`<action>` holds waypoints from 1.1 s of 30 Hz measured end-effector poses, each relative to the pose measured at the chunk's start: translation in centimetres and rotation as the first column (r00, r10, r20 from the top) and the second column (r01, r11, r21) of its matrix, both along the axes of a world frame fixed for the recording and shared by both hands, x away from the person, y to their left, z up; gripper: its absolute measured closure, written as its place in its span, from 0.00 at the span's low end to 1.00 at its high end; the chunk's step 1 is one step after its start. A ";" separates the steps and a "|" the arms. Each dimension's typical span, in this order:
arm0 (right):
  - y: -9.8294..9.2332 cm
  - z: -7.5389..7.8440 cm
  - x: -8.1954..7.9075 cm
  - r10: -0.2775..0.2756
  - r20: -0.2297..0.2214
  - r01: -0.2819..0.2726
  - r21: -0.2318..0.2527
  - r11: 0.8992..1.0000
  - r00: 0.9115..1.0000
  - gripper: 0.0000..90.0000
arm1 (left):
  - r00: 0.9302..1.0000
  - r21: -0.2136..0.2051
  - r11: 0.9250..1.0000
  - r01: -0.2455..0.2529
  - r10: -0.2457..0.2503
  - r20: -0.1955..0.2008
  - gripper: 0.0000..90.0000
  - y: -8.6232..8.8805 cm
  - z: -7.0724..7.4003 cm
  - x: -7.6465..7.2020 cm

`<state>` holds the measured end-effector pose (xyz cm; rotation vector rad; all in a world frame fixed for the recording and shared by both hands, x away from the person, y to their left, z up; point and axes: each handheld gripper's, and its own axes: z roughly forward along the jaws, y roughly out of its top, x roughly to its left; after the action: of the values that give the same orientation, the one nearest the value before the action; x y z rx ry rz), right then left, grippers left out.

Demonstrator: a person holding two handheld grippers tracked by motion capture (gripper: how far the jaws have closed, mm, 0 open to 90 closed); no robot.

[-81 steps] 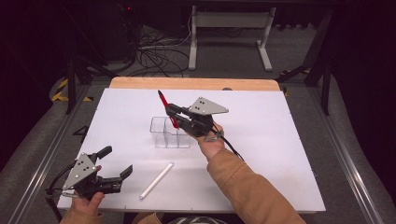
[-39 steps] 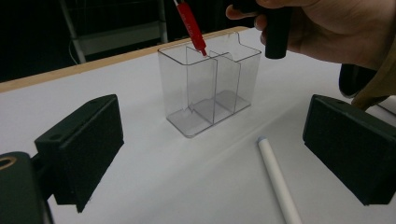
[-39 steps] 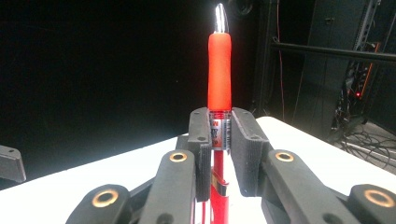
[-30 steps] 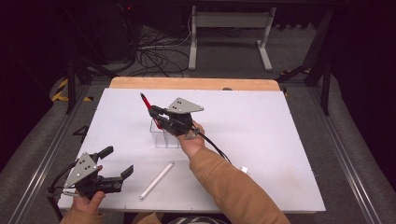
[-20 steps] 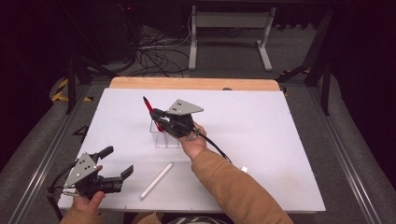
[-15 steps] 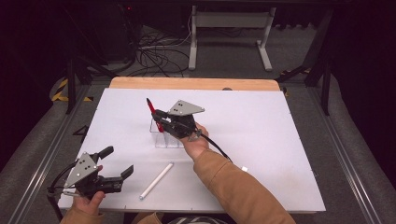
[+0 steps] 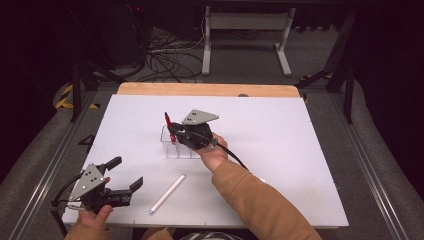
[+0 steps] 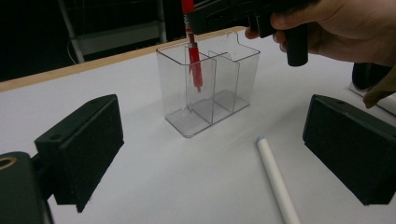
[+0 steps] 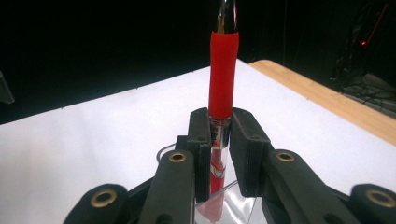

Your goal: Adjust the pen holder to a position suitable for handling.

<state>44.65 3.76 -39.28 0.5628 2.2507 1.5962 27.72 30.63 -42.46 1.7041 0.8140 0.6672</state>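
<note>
A red pen [image 7: 169, 125] stands nearly upright with my right gripper [image 7: 176, 134] shut on its clear barrel. Its lower end hangs inside the left end compartment of a clear plastic holder [image 7: 172, 149], above the floor of it. In the left gripper view, the red pen [image 8: 195, 70] hangs tip-down in the holder [image 8: 219, 88]. In the right gripper view, both pads clamp the pen [image 9: 222, 79] above the holder [image 9: 233, 205]. A white pen [image 7: 167, 193] lies flat nearer the front. My left gripper [image 7: 126, 172] rests open at the front left, aimed toward the holder.
The white table top [image 7: 280, 150] has a wooden strip [image 7: 210, 89] along its far edge. Cables and a metal stand are on the floor beyond. The right sleeve [image 7: 260, 200] crosses the front middle of the table.
The right gripper shifted left over the holder, and the red pen swung from a leftward tilt to nearly upright and sank into the compartment. The left gripper stayed put.
</note>
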 end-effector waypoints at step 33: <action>0.0 -0.1 -0.4 -0.026 -0.010 0.025 -0.058 0.998 1.000 0.53 | 1.000 0.001 1.000 0.001 -0.001 -0.003 0.07 -0.1 0.0 0.0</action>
<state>44.27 3.76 -39.38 0.5842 2.2803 1.5148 27.72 30.58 -42.47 1.7071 0.8151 0.6641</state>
